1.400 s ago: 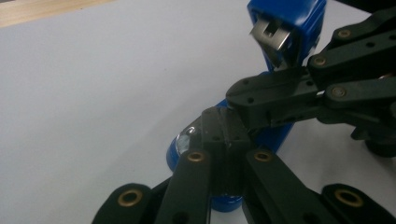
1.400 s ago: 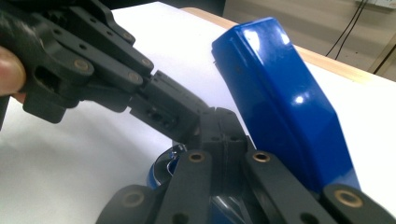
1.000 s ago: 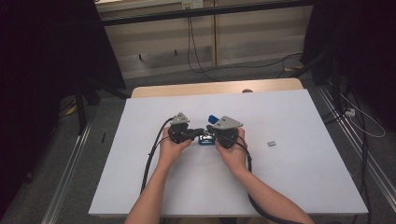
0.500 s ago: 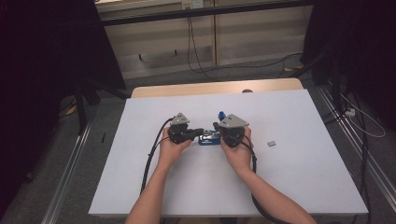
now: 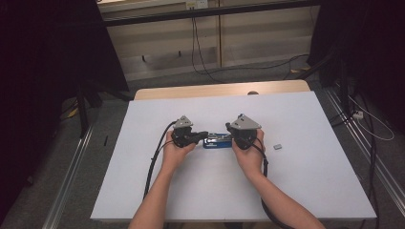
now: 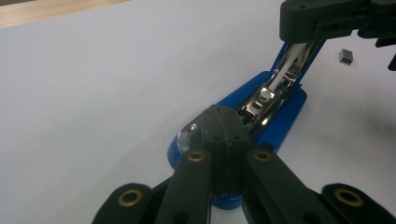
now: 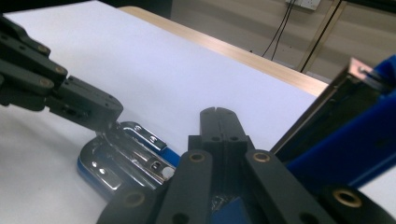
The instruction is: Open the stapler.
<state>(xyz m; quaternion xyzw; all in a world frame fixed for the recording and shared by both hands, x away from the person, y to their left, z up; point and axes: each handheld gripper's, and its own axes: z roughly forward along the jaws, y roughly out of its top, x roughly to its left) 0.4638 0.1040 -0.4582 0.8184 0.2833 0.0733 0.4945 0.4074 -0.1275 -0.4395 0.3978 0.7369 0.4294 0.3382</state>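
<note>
A blue stapler (image 5: 217,141) lies open on the white table (image 5: 310,191) between my two grippers. Its chrome magazine (image 6: 275,88) is bared. Its blue lid (image 7: 355,140) stands raised beside my right gripper (image 7: 219,114), whose jaws are shut with nothing seen between them. My left gripper (image 6: 219,122) is shut too, its tip resting on the stapler's front end (image 7: 100,161). In the high view the left gripper (image 5: 200,135) meets the stapler from the left and the right gripper (image 5: 232,131) sits at its other end.
A small grey block of staples (image 5: 276,147) lies on the table just right of my right hand; it is also in the left gripper view (image 6: 345,55). Cables (image 5: 155,162) trail from both grippers toward the near table edge. A bare wooden strip (image 5: 219,90) runs along the far side.
My right gripper has shifted a little to the right along the stapler. The blue lid tip seen above it earlier now sits behind the gripper's plate. The left gripper has stayed put.
</note>
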